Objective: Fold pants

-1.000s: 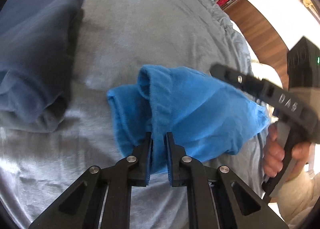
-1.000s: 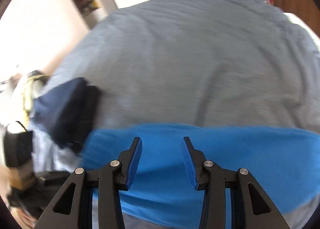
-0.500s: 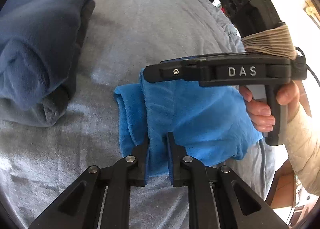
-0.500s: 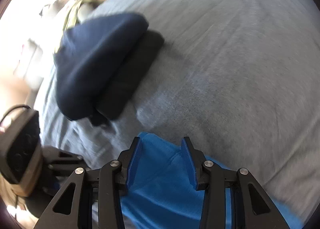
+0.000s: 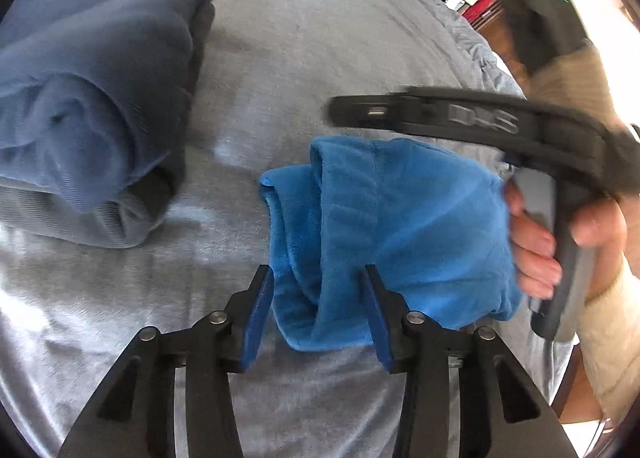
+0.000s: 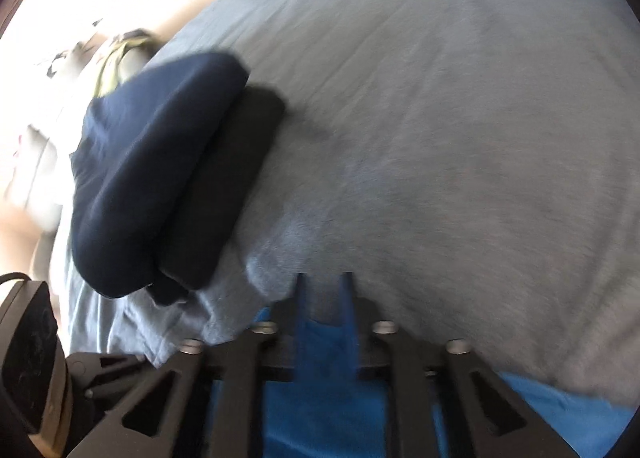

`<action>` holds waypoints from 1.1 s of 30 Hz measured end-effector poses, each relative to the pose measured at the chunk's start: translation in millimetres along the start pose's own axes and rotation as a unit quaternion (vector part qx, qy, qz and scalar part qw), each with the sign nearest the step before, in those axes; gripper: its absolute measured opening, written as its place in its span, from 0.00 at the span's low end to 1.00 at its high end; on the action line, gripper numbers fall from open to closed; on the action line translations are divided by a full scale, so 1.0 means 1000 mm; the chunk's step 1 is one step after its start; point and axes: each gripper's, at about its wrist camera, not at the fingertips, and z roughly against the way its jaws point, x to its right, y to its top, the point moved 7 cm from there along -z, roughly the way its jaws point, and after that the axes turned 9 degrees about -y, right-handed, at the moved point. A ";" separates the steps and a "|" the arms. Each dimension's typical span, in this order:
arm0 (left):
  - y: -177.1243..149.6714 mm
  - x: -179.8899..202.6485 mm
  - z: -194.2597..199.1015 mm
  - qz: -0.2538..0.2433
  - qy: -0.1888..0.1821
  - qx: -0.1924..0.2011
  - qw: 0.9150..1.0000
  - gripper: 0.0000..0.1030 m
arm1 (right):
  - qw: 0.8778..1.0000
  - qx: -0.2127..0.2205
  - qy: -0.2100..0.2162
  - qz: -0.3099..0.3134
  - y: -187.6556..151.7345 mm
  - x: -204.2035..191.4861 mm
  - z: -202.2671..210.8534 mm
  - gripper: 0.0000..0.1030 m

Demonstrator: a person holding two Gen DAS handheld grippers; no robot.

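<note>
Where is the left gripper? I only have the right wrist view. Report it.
Observer: The left gripper is at the near edge of the folded blue pants. Its jaws have just been opening, and its fingers stand apart, one on either side of the fold.
Operator: Tell me whether it grips anything.
Observer: No. The fold sits loose between the fingers and is not pinched.
Operator: Give me the pants' shape.
Observer: They are a compact bundle lying on the grey bedspread, with the layered folded edges turned toward the pile of dark clothes.
</note>
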 end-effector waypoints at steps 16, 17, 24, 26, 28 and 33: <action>0.031 0.127 0.055 -0.180 0.044 0.067 0.980 0.48 | 0.967 0.148 -0.127 -0.164 -0.088 0.084 0.180 0.56; 0.032 0.134 0.056 -0.187 0.043 0.068 0.979 0.48 | 0.964 0.153 -0.133 -0.172 -0.093 0.088 0.188 0.56; 0.031 0.212 0.047 -0.254 0.019 0.063 0.965 0.51 | 0.937 0.185 -0.164 -0.248 -0.141 0.128 0.248 0.56; 0.030 0.237 0.041 -0.277 0.004 0.059 0.959 0.51 | 0.927 0.196 -0.177 -0.267 -0.155 0.141 0.265 0.56; 0.029 0.263 0.033 -0.300 -0.016 0.052 0.952 0.51 | 0.916 0.206 -0.187 -0.287 -0.168 0.152 0.281 0.56; 0.025 0.323 0.007 -0.355 -0.053 0.037 0.933 0.51 | 0.886 0.231 -0.218 -0.337 -0.204 0.189 0.321 0.56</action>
